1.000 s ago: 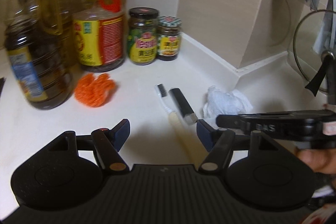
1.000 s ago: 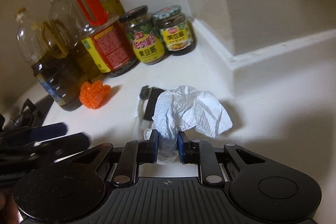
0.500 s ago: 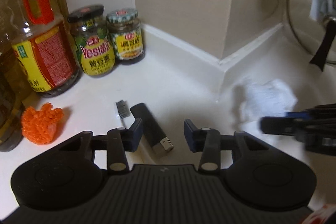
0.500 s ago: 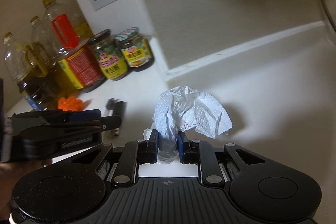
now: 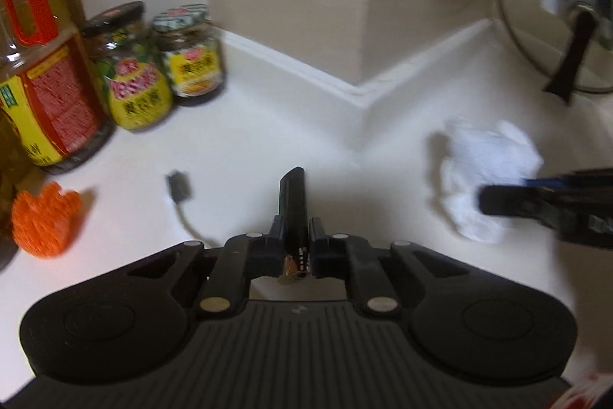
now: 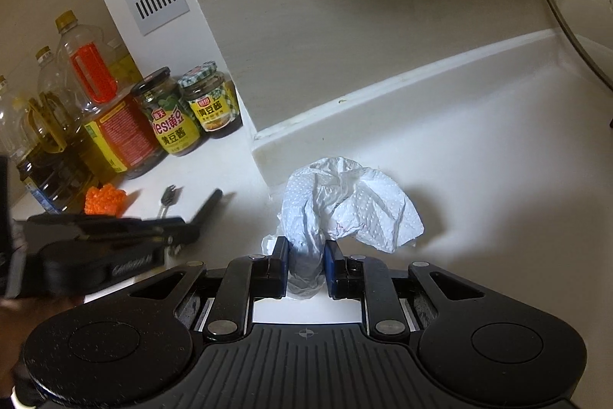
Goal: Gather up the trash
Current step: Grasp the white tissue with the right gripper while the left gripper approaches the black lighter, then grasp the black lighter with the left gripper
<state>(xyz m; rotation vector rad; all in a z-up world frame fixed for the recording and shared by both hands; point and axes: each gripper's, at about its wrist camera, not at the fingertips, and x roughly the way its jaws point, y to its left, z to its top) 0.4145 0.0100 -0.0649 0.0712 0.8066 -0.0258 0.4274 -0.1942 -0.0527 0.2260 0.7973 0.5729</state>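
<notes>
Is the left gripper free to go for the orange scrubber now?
Probably not yet. The left gripper is shut on the black lighter, so its jaws are occupied. The orange scrubber sits unobstructed on the counter beside the oil bottles.

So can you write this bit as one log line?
left gripper: shut on black lighter | right gripper: shut on crumpled paper towel | counter

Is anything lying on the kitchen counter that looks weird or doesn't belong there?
Yes. A small brush lies loose on the white counter, and an orange scrubby lump sits by the oil bottles. Neither belongs beside food jars.
</notes>
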